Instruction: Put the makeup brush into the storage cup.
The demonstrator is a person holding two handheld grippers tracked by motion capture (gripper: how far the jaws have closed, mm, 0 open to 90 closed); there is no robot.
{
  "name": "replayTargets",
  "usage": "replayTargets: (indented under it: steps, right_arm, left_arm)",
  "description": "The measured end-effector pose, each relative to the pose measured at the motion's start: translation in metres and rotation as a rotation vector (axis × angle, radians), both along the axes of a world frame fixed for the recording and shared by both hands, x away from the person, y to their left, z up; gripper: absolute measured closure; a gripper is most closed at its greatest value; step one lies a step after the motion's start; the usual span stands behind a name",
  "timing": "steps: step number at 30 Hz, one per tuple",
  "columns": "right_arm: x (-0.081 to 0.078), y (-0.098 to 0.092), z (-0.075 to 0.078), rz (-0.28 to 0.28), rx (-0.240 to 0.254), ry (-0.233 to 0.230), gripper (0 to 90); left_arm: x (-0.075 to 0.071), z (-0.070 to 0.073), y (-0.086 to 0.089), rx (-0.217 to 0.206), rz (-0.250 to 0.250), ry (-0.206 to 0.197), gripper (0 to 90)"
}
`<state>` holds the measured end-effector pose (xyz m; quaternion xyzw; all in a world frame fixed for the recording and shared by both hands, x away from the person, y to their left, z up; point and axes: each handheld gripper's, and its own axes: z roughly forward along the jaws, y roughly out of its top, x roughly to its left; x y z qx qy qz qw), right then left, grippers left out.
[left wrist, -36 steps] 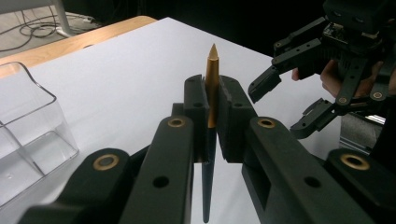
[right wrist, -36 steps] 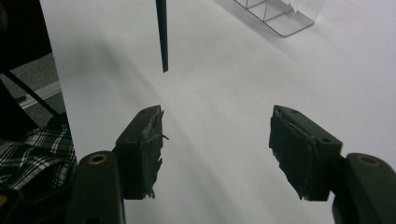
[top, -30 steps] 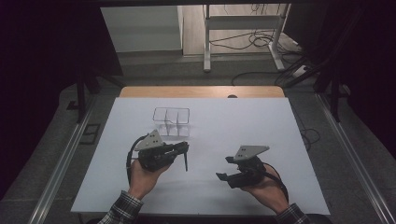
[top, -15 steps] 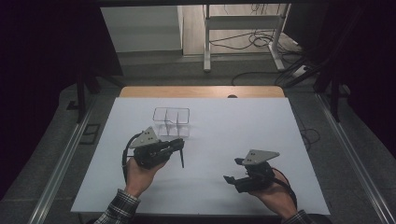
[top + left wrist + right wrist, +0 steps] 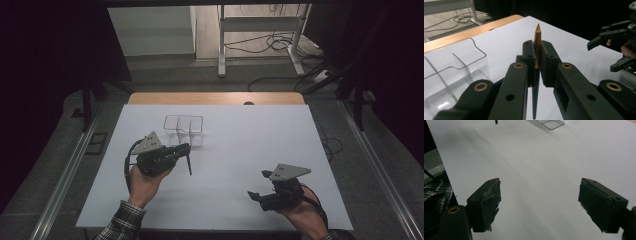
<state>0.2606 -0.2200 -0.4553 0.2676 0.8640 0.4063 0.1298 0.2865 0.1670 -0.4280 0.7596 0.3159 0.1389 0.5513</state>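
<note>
the pen [image 5: 537,50] is held tightly by the left gripper [image 5: 181,150] at 7 o'clock of the clear organizer [image 5: 184,131], probably to be dropped inside, while the right gripper [image 5: 541,206], its jaws just widened, is kept empty at 5 o'clock.

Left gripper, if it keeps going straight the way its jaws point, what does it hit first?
Probably nothing: ahead of the left gripper and its clamped pen lies bare white table. The clear organizer sits off to one side, though depth is uncertain.

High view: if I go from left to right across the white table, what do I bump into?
Left gripper shut on a pen, with the clear organizer just behind it, then the right gripper, jaws open.
</note>
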Motion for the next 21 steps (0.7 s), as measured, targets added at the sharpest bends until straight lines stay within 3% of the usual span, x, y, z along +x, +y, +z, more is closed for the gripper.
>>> replayTargets:
  steps: [21]
  right_arm:
    - [-0.008, -0.023, -0.005, -0.076, 0.014, -0.006, 7.8]
  left_arm:
    - [0.006, 0.006, 0.015, 0.012, 0.047, -0.009, 84.2]
